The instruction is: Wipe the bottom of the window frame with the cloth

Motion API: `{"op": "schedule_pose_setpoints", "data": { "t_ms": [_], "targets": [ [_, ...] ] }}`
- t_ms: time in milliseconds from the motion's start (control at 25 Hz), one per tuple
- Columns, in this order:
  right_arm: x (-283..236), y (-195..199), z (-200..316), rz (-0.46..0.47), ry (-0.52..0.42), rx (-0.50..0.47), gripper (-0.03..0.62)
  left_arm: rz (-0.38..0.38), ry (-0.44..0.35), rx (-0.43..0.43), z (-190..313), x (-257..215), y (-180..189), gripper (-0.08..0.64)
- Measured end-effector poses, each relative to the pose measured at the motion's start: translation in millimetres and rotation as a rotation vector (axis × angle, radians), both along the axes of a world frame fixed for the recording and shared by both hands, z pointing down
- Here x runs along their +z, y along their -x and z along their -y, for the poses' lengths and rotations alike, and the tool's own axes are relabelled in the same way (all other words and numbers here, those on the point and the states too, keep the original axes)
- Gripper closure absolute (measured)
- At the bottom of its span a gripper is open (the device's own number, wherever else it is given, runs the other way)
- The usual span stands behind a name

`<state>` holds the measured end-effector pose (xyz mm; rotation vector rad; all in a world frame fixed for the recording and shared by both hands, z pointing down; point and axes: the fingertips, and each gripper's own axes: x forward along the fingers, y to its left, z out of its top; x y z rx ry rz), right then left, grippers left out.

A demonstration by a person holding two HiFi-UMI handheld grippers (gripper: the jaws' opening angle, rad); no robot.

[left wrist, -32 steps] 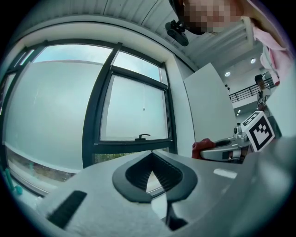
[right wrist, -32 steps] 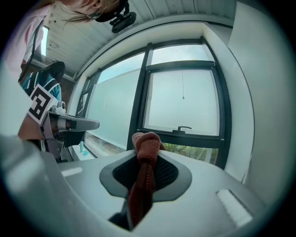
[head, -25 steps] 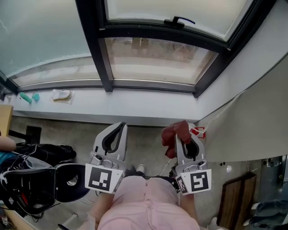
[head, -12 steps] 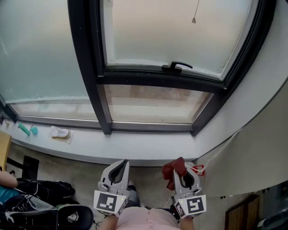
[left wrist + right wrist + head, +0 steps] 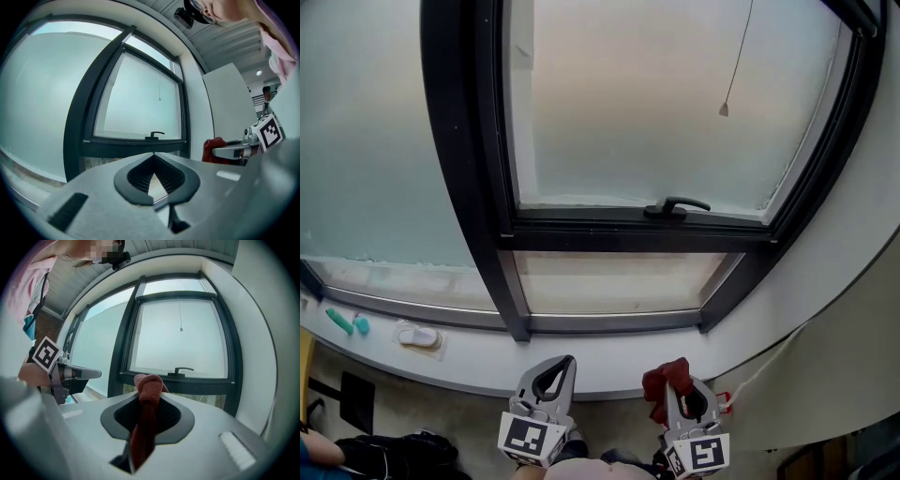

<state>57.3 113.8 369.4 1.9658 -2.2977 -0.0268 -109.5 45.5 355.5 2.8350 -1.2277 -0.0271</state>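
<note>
Cloth [image 5: 142, 427] — clamped in right claw [image 5: 149, 386].

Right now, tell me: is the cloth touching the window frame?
No, the cloth is clamped in the right gripper, well short of the window frame.

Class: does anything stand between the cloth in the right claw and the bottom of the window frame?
Nothing visible. The cloth, shut in the right claw, faces the frame bottom across bare sill; small items lie far left.
</note>
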Motion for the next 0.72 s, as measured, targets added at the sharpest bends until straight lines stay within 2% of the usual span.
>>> {"op": "schedule_pose_setpoints", "data": {
  "t_ms": [160, 320, 480, 600, 720],
  "targets": [
    [18.5, 0.7, 23.8, 0.018, 0.054, 0.000, 0.520, 0.020, 0.024, -0.015, 20.7, 7.3, 5.1, 0.561],
    [18.8, 8.0, 58.8, 0.051, 0.026, -0.037, 0.520, 0.011, 0.052, -0.052, 41.5, 20.5, 13.8, 0.561],
    [26.6, 13.3, 93.6, 0.058, 0.053, -0.101, 0.520, 0.047, 0.109, -0.100, 60.6, 32.7, 18.4, 0.561],
    [27.5, 14.3, 116.8, 0.051, 0.087, -0.160, 0.520, 0.046, 0.098, -0.138, 80.2, 25.0, 14.2, 0.561],
    [20.4, 6.5, 138.0, 0.056, 0.074, -0.188, 0.520, 0.044, 0.067, -0.150, 94.8, 11.8, 2.7, 0.561]
  ]
}}
